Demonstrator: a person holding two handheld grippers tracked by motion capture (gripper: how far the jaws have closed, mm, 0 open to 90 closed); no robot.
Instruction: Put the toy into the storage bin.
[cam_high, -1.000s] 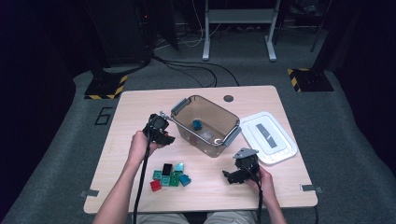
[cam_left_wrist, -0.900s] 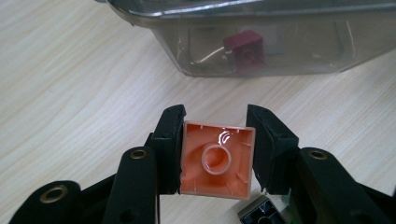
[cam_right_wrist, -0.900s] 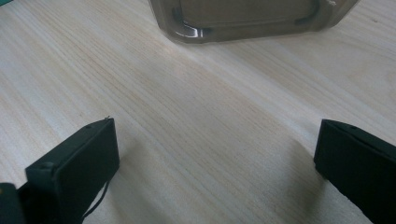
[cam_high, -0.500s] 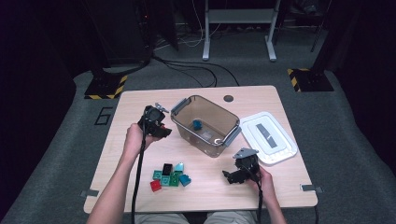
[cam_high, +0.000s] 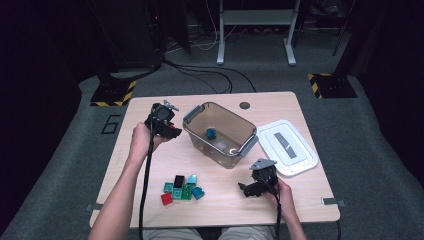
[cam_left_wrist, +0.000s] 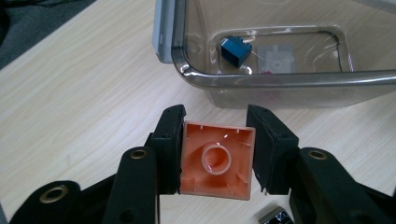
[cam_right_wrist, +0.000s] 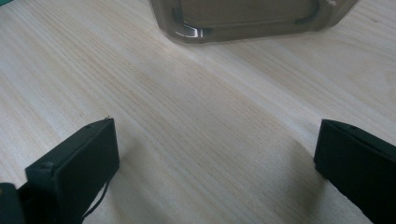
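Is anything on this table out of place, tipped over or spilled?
Nothing stands out. The clear bin stands upright with one blue brick inside, and its lid lies flat beside it. The loose bricks sit in one cluster near the front edge. The left tool holds an orange brick squarely, underside toward the camera.

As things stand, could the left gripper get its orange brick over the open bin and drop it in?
Probably yes. The left gripper is shut on the orange brick just short of the clear bin, whose lid lies off to the side. The top is open, with one blue brick inside.
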